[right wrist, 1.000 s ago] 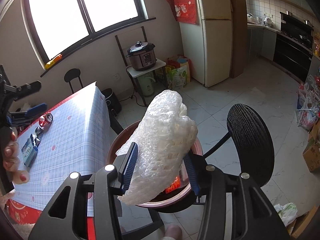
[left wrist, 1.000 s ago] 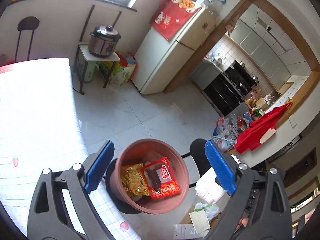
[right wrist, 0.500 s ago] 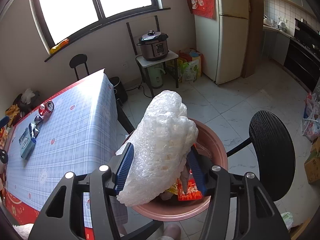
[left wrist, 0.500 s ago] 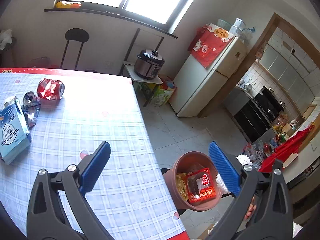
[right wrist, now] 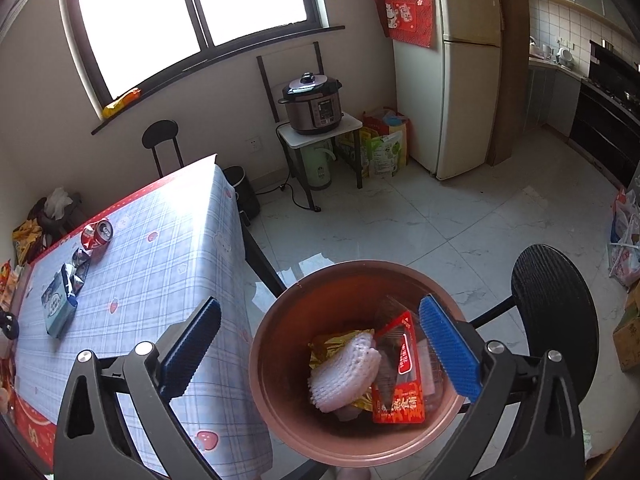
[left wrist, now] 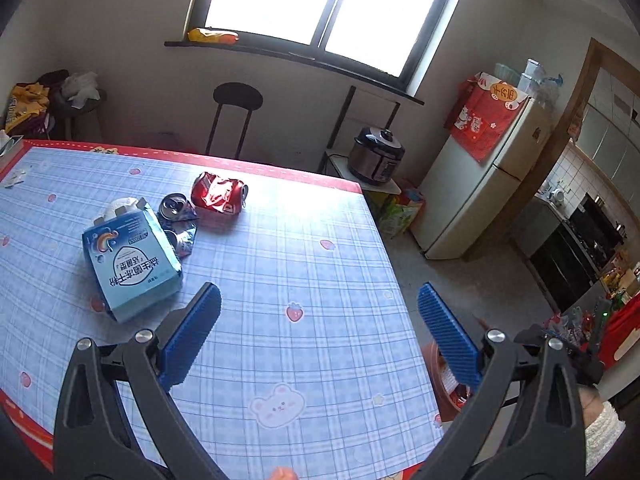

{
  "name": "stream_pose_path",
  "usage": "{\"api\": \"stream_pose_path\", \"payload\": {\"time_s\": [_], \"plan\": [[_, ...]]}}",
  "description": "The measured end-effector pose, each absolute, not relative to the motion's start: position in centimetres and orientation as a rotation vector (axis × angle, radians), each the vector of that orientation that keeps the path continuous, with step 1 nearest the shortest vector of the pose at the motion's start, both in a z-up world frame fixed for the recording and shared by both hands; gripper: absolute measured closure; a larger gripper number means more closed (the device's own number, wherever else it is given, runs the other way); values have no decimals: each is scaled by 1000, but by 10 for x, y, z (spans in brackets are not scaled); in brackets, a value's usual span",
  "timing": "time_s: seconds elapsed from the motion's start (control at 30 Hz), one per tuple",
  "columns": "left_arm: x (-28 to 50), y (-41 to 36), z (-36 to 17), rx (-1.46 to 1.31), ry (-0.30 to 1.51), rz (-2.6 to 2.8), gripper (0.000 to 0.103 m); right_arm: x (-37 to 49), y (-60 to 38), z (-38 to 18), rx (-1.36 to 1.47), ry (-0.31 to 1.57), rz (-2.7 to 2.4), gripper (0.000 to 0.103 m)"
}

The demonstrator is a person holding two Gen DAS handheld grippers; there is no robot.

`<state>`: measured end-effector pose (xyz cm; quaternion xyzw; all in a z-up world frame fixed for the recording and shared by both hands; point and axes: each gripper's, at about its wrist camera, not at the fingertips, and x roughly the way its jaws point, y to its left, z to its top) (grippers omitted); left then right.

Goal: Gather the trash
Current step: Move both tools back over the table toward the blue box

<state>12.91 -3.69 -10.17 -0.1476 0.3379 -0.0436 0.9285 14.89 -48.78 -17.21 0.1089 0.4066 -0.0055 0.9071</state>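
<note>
My right gripper (right wrist: 319, 306) hangs over the brown bin (right wrist: 276, 408), its jaws opening with nothing between them. White bubble wrap (right wrist: 344, 372) lies in the bin on a gold wrapper (right wrist: 332, 342), beside a red packet (right wrist: 400, 384). My left gripper (left wrist: 318, 296) stands open and empty above the blue checked table (left wrist: 304, 232). Left of it lie a light-blue packet (left wrist: 130, 256), a crushed red can (left wrist: 218, 196) and a flattened silver can (left wrist: 178, 220). The bin's edge (left wrist: 434, 364) shows past the table's right side.
A black stool (right wrist: 556, 304) stands right of the bin. A rice cooker (right wrist: 314, 106) sits on a small stand by the wall, next to the fridge (right wrist: 468, 80). Another stool (left wrist: 237, 98) is under the window. A sleeve (left wrist: 604, 428) shows at lower right.
The right jaws have opened and the bubble wrap has dropped into the bin. My left gripper has swung left from above the bin to over the table, where the cans and packet now show.
</note>
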Motion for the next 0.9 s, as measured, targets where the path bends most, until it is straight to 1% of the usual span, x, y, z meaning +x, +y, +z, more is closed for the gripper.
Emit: {"api": "stream_pose_path", "payload": {"time_s": [0.1,0.33,0.5,0.63,0.8,0.9], "plan": [[116,-22,-96,-302,643,-59,6,152,-473,-168,211,832,22,6],[100,27,-104,-268,666,66,6,162,-425,-164,175,839,89,6],[89,78,-126,-336,715,141,6,175,-387,-167,201,874,137,6],[87,112,-145,-329,740,220,6,185,-355,-167,224,876,174,6],[99,154,-171,-425,795,206,6,200,-309,-165,214,855,203,6],[112,177,-190,-496,811,197,6,212,-279,-168,181,883,214,6]]}}
